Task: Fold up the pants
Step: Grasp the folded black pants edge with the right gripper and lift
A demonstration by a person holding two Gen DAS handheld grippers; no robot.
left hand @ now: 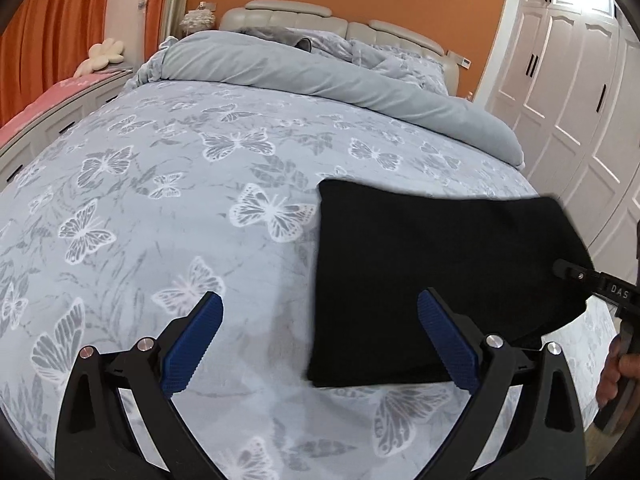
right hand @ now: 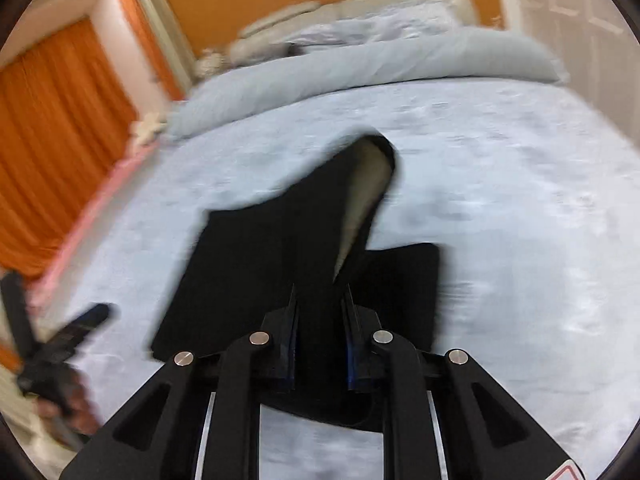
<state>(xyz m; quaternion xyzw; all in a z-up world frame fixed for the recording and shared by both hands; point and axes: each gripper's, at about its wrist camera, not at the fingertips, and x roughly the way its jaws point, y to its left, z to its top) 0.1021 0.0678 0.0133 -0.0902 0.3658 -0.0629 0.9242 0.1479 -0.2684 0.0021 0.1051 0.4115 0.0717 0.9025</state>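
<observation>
1. Both grippers are matte black plastic with forked, Y-shaped finger arms that have triangular cutouts near the base.
2. The left gripper (left hand: 320,312) has ribbed blue pads (left hand: 192,344) lining the insides of its fingers.
3. Round silver screws (left hand: 145,344) sit at each pivot, four per gripper.
4. The right gripper (right hand: 320,320) has the same blue lining, plus white "DAS" lettering on its side.
</observation>
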